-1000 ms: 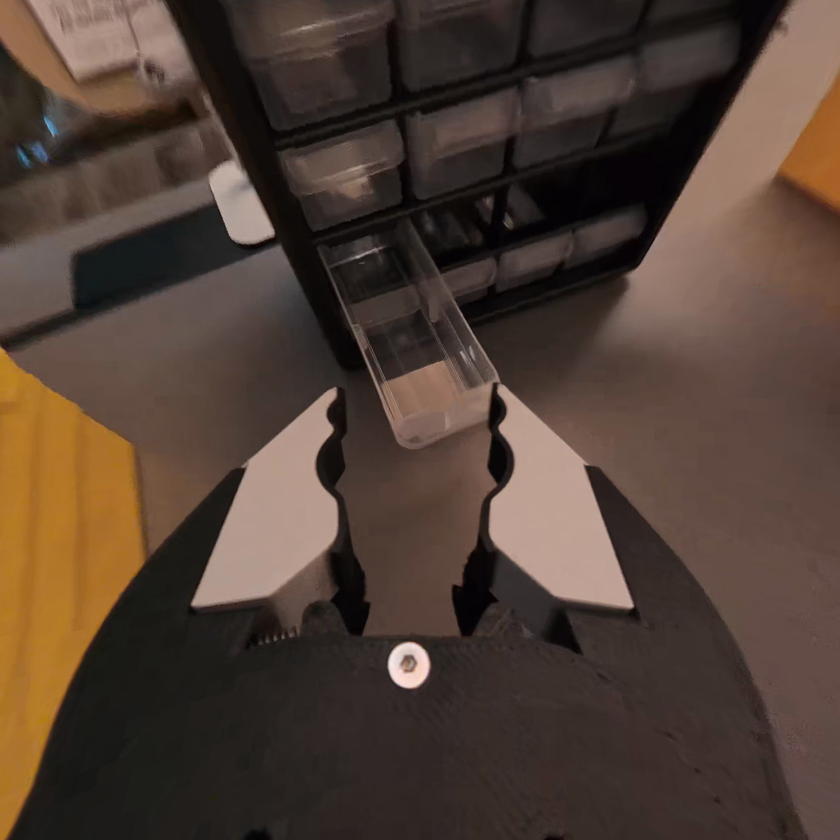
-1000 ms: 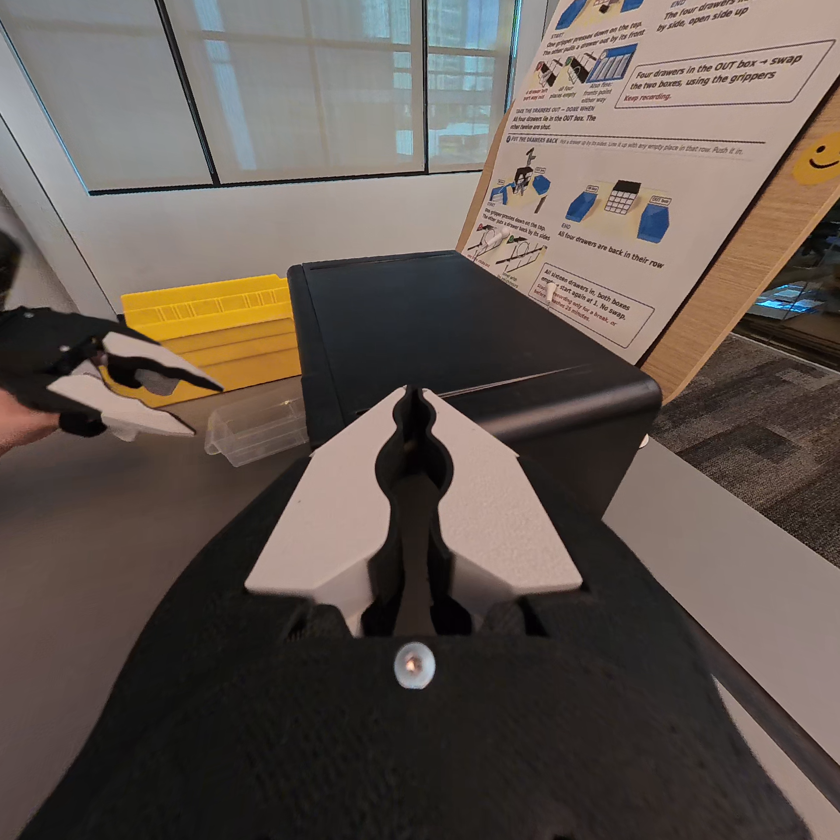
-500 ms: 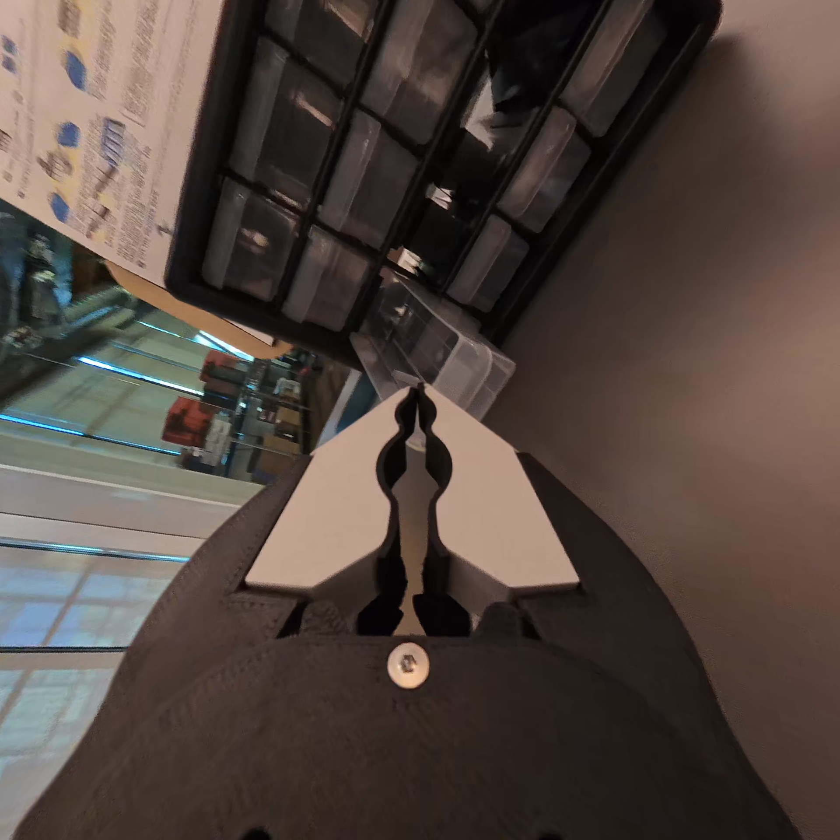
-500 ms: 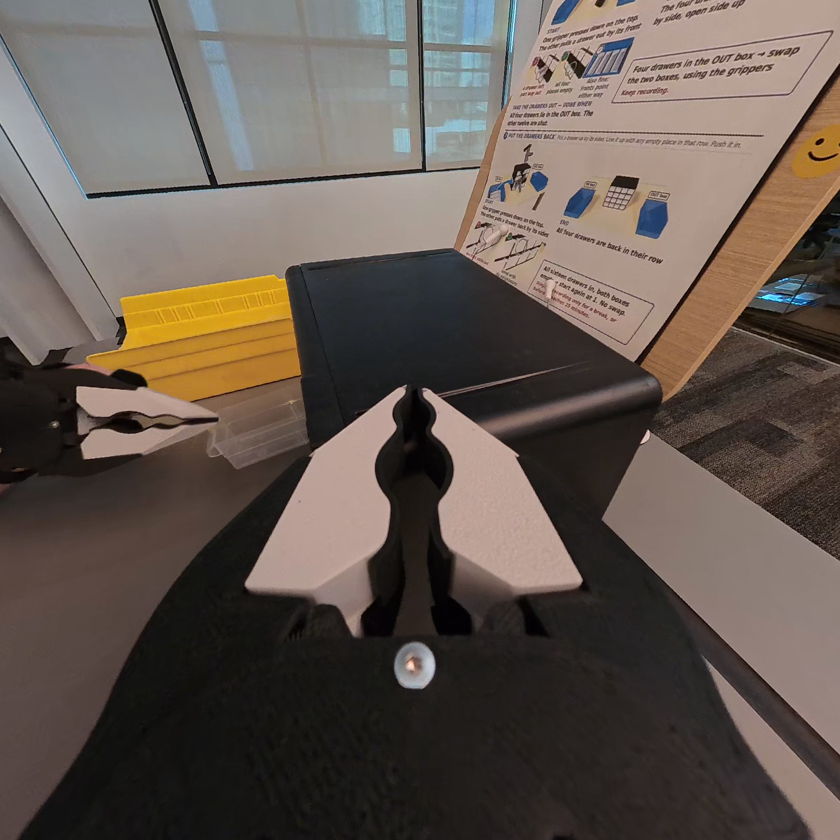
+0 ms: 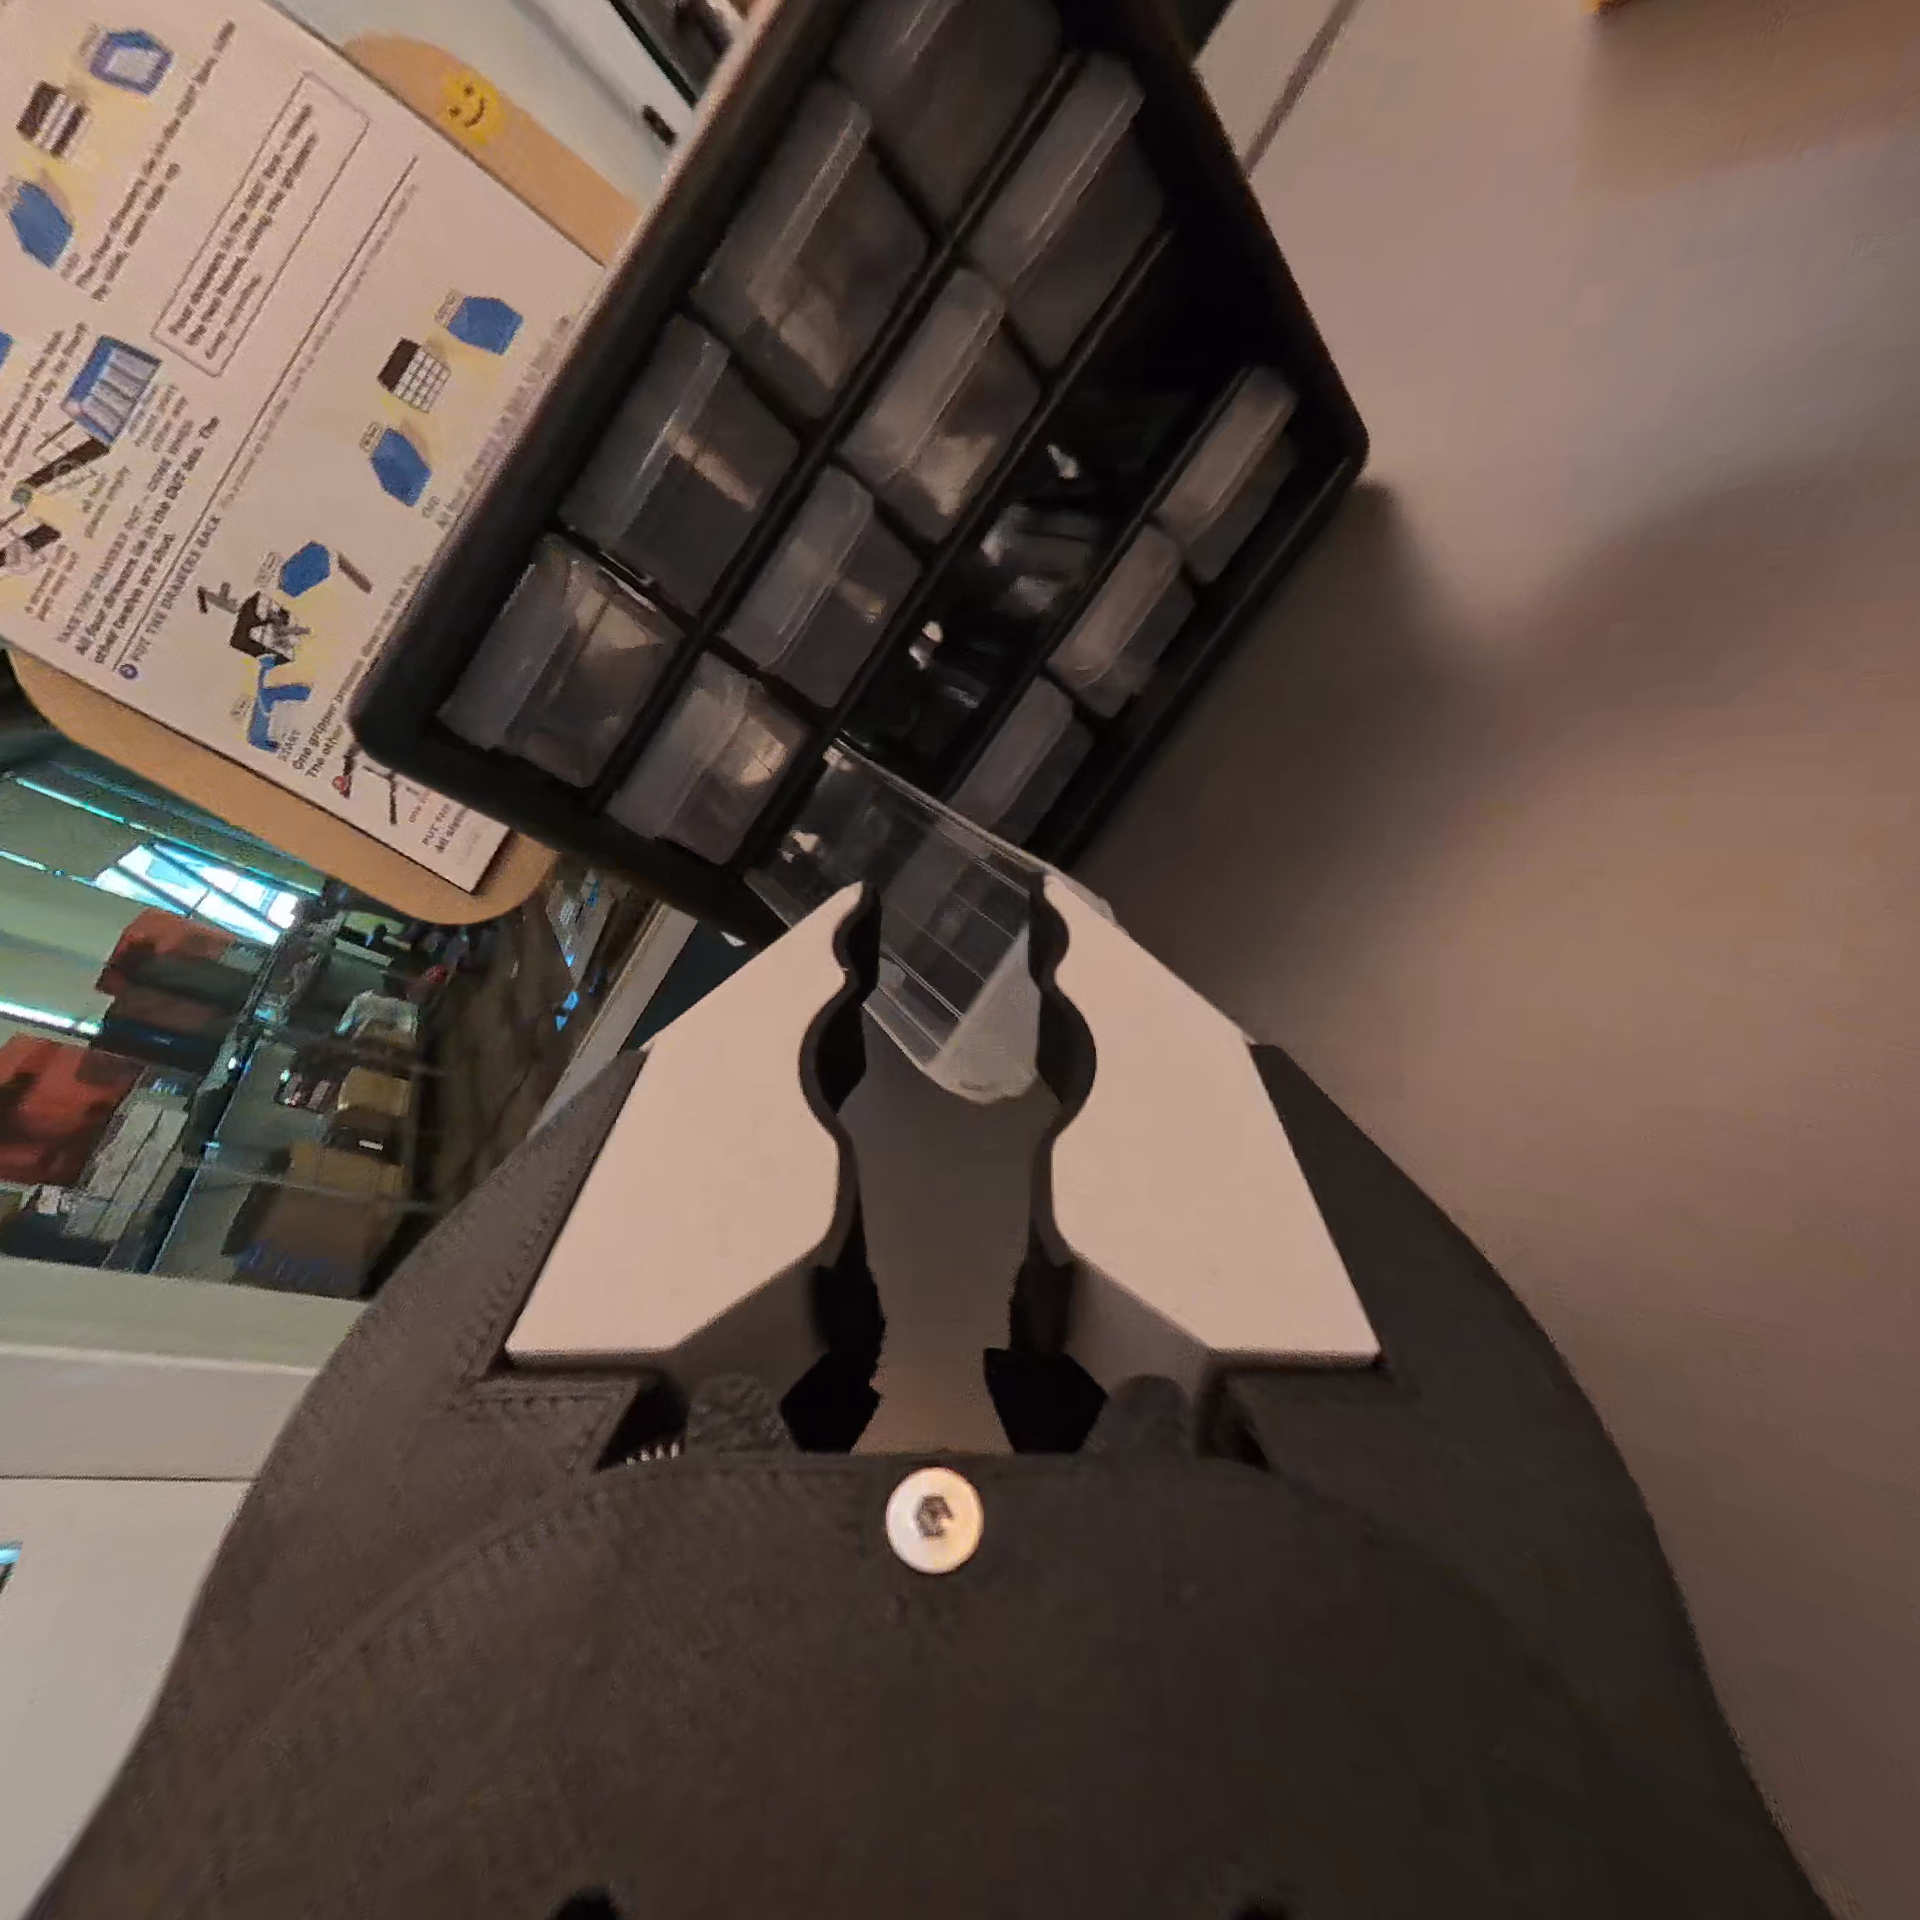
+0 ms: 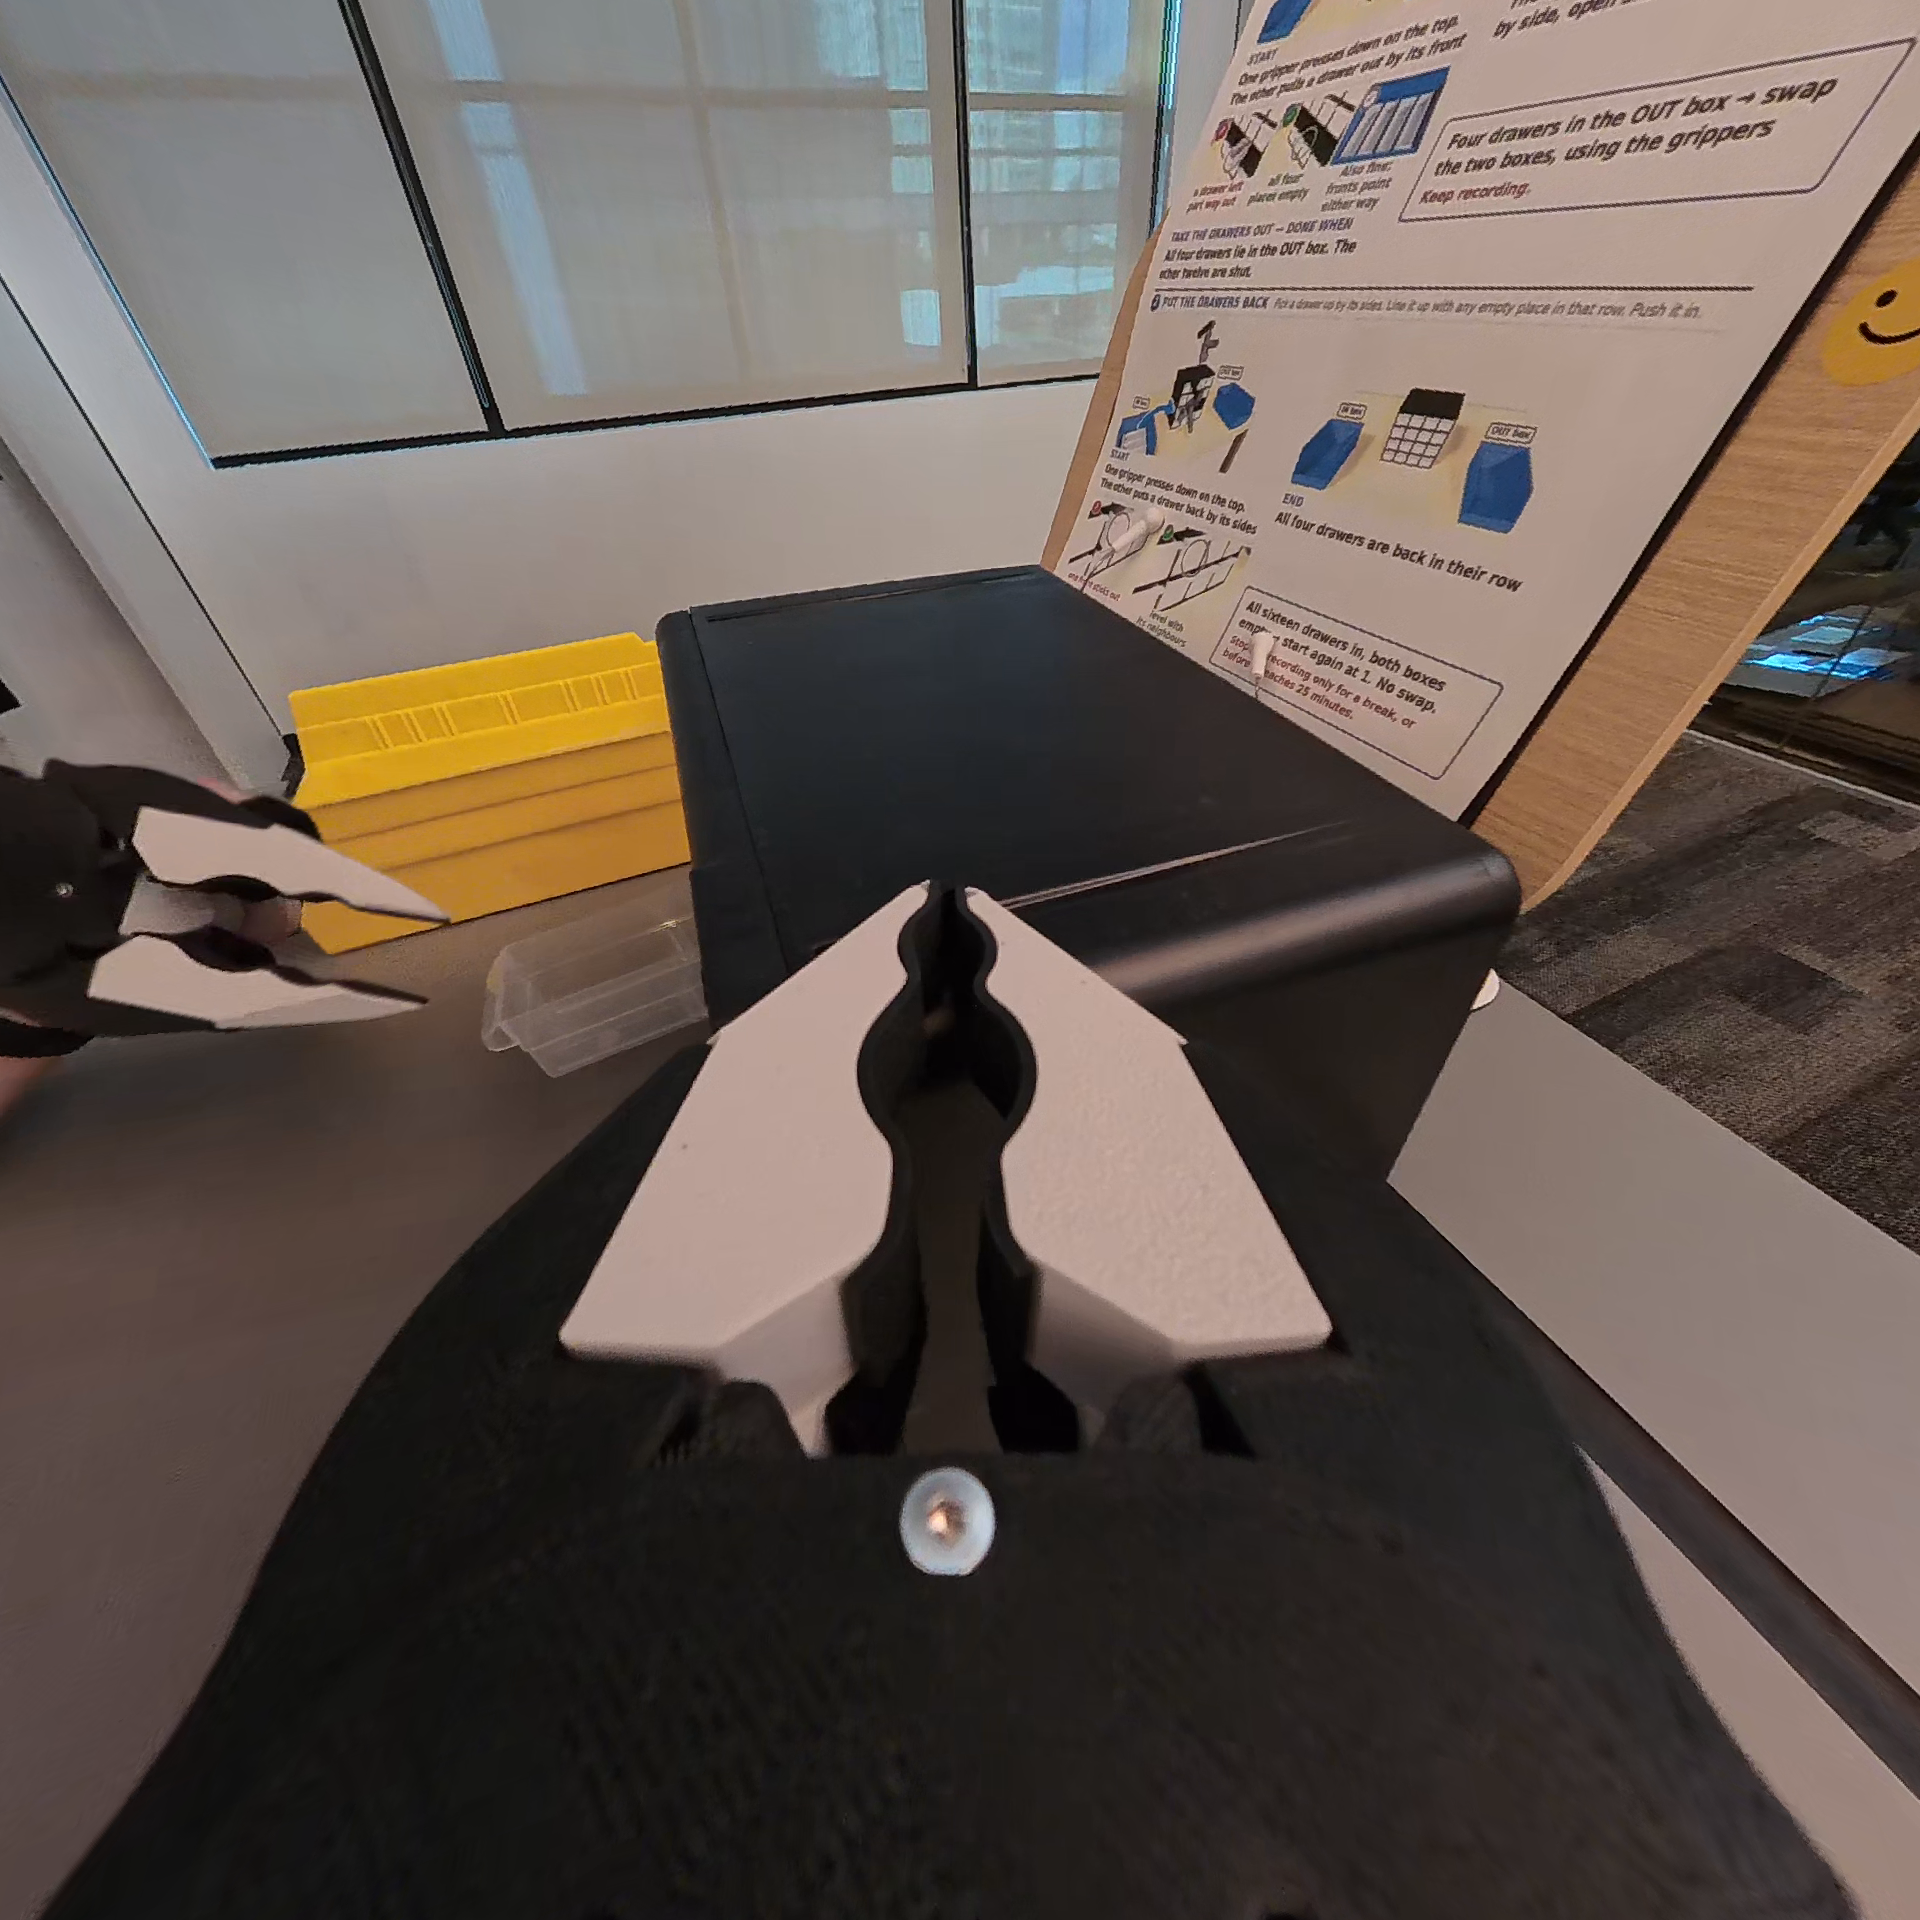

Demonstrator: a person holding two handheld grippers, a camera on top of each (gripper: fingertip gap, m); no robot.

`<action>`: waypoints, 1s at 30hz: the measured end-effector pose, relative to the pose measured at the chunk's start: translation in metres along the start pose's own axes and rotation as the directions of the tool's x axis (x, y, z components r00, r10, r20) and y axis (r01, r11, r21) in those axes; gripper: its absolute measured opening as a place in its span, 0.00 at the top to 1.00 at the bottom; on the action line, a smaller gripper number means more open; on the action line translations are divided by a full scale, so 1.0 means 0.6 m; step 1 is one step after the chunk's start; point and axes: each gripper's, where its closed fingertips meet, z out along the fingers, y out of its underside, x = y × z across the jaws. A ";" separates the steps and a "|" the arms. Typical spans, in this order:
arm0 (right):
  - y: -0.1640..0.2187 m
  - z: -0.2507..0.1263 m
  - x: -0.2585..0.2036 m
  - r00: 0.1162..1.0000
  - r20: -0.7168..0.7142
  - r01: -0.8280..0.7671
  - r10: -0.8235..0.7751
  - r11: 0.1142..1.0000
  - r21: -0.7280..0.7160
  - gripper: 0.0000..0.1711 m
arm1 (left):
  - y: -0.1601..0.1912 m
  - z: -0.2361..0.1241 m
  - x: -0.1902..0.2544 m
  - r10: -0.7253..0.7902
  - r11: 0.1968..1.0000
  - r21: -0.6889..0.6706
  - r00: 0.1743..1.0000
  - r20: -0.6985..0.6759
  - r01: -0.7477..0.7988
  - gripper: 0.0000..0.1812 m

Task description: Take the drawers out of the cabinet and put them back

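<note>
With the clear drawer (image 6: 597,987) sticking part-way out of the black cabinet (image 6: 1039,748) on its bottom row, we are lining the left gripper (image 5: 951,904) up on the drawer's near end. Its jaws are standing partly apart, empty, rolled on their side, one white finger (image 5: 717,1132) to each side of the drawer front in the left wrist view. From the right wrist view the tips are sitting just short of the drawer, not touching.

The right gripper (image 6: 943,891) is fully closed on nothing and, as far as we can judge, pressing on the near edge of the cabinet top to hold it down; actual contact is hidden behind the fingers.

For a clean pull:
- we are wanting the left jaws square to the drawer front before closing, so it doesn't twist in its slot
- we are pulling straight along the slot, no lift until it's free
- we are keeping the right gripper's weight on the cabinet, else it slides along the grey table (image 6: 260,1195)

The yellow bin (image 6: 488,769) is sitting far left, beside the cabinet, likely the drop spot. Two slots on that row already look empty.
</note>
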 end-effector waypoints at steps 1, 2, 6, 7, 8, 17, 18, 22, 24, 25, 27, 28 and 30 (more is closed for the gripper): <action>0.000 0.000 0.000 1.000 0.001 -0.001 0.001 1.000 0.001 1.00 | 0.008 -0.001 0.008 0.026 1.000 -0.015 1.000 -0.009 -0.026 0.84; 0.000 0.000 0.000 1.000 0.002 -0.004 0.004 1.000 0.003 1.00 | 0.017 0.001 0.015 0.047 0.998 -0.032 0.999 -0.020 -0.048 0.84; 0.000 0.000 0.000 1.000 0.002 -0.008 0.008 1.000 0.004 1.00 | 0.056 0.024 0.022 0.065 0.993 -0.098 0.997 -0.031 -0.068 0.82; 0.000 0.000 0.000 1.000 0.002 -0.009 0.009 1.000 0.005 1.00 | 0.061 0.029 0.018 0.077 0.991 -0.104 0.997 -0.020 -0.079 0.85; 0.000 0.000 0.000 1.000 0.001 -0.010 0.010 1.000 0.005 1.00 | 0.061 0.033 0.018 0.084 0.991 -0.099 0.996 -0.021 -0.086 0.86; 0.000 0.000 0.000 1.000 0.009 -0.026 0.026 1.000 0.008 1.00 | 0.060 0.090 -0.040 0.055 0.990 -0.134 0.998 0.014 -0.053 0.87; 0.000 0.000 0.000 1.000 0.007 -0.024 0.024 1.000 0.006 1.00 | 0.062 0.101 -0.049 0.031 0.991 -0.135 0.999 0.028 -0.027 0.87; 0.000 0.000 0.000 1.000 0.006 -0.026 0.026 1.000 0.006 1.00 | 0.064 0.143 -0.075 -0.076 0.987 -0.137 0.993 0.089 0.087 0.85; 0.000 0.000 0.000 1.000 0.009 -0.028 0.028 1.000 0.007 1.00 | 0.066 0.159 -0.083 -0.083 0.982 -0.157 0.987 0.138 0.104 0.84; 0.000 0.000 0.000 0.999 0.010 -0.030 0.030 1.000 0.008 1.00 | 0.068 0.164 -0.086 -0.084 0.980 -0.163 0.983 0.162 0.111 0.84; 0.000 0.000 0.000 0.999 0.012 -0.033 0.033 0.999 0.009 1.00 | 0.068 0.169 -0.090 -0.111 0.977 -0.156 0.973 0.200 0.143 0.84; 0.000 0.001 0.000 0.999 0.012 -0.035 0.035 0.999 0.009 1.00 | 0.068 0.169 -0.090 -0.140 0.974 -0.149 0.968 0.207 0.172 0.84; 0.000 0.000 0.000 0.999 0.014 -0.039 0.039 0.999 0.009 1.00 | 0.058 0.164 -0.083 -0.201 0.968 -0.113 0.963 0.178 0.223 0.82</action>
